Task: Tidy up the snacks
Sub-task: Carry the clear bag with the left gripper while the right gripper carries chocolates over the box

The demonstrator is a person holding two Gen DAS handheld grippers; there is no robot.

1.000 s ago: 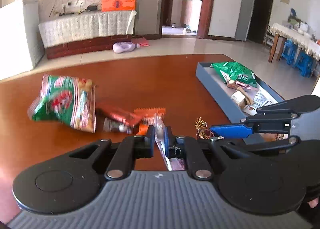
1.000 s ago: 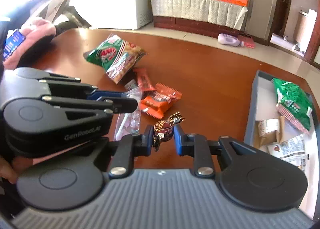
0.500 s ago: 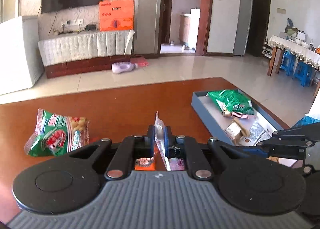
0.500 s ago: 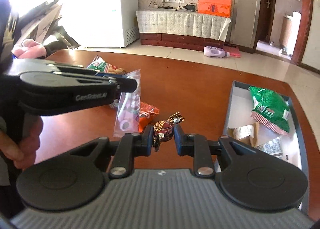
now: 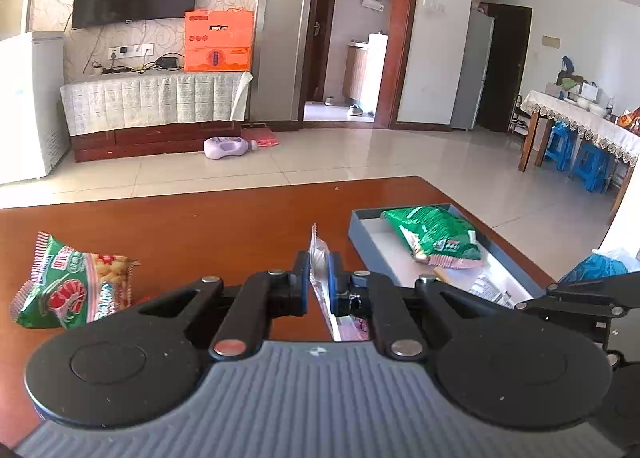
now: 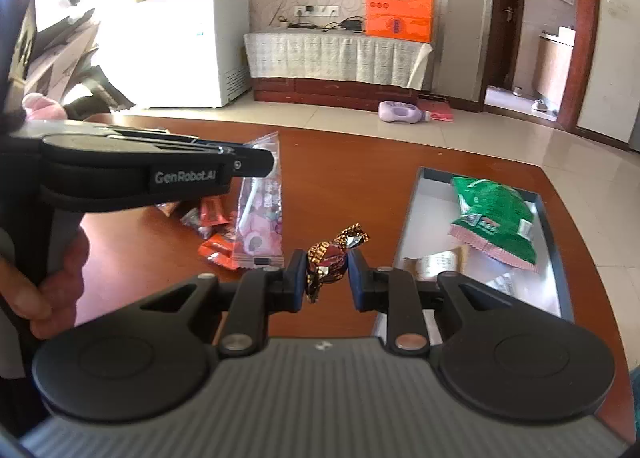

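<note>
Between right gripper (image 6: 326, 276) jaws, crinkly foil candy (image 6: 330, 258); left gripper (image 5: 319, 282) jaws pinching flat clear packet (image 5: 318, 258).

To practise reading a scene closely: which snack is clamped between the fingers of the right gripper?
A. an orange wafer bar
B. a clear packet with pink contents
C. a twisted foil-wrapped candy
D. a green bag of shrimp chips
C: in the right wrist view the right gripper is shut on the foil-wrapped candy, while the clear packet hangs from the left gripper.
</note>
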